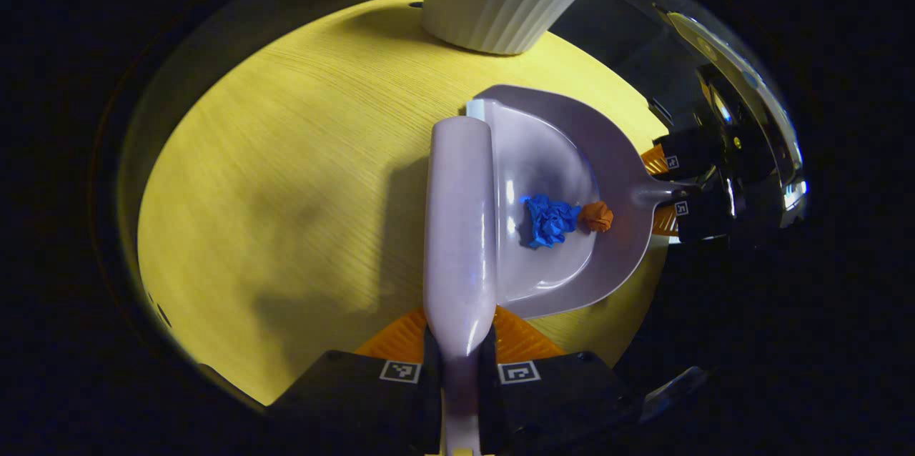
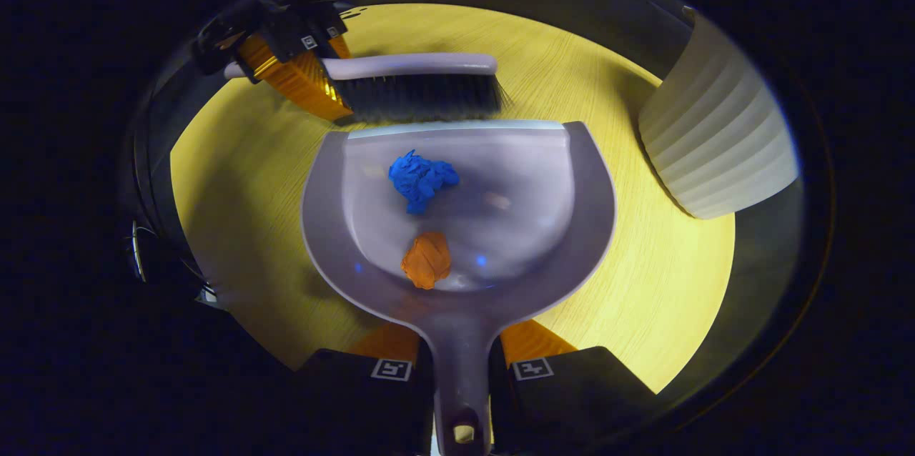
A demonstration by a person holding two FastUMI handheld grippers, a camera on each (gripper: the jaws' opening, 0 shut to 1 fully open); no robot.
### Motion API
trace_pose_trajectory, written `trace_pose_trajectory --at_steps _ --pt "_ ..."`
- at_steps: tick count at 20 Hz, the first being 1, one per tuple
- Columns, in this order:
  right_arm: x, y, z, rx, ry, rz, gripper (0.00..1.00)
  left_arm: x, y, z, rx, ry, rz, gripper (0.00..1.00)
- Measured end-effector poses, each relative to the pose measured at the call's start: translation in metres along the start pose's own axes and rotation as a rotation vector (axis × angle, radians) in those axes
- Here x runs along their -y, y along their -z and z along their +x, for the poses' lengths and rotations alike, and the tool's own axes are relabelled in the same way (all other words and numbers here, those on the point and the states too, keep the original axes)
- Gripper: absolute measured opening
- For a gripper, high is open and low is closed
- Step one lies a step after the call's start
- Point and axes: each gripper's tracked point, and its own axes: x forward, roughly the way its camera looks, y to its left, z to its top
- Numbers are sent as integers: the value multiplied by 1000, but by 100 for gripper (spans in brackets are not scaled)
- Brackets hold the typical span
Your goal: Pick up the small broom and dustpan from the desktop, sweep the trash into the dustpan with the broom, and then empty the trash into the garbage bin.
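**Two scraps in the dustpan**

Two grippers work over the yellow desktop. At upper right of the right gripper view stands the white ribbed bin. The right gripper clamps the dustpan handle at centre; the left gripper clamps the broom along the pan's mouth. Inside lie blue paper and an orange scrap.

Left gripper: my fingers clamp the broom handle.
Right gripper: my fingers clamp the dustpan handle, pan held level.

glossy smooth plastic dustpan and broom, crumpled paper scraps, matt wood-grain desktop.
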Motion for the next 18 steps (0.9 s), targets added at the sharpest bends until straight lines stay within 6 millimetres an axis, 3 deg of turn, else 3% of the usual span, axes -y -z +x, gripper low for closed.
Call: trace_pose_trajectory --at_steps 6,9,11,14,18 --pt "4 -1 12 21 1 42 36 4 24 -46 202 -97 -195 25" --pt "8 0 5 23 2 57 36 5 59 -77 280 -151 -289 25" --pt "13 0 -11 21 -7 85 36 0 96 -76 318 -171 -362 25" --pt "32 -9 -38 39 -5 84 36 -9 165 -40 334 -203 -440 25" --pt "45 -20 -86 75 16 67 36 -18 256 32 335 -213 -543 25"
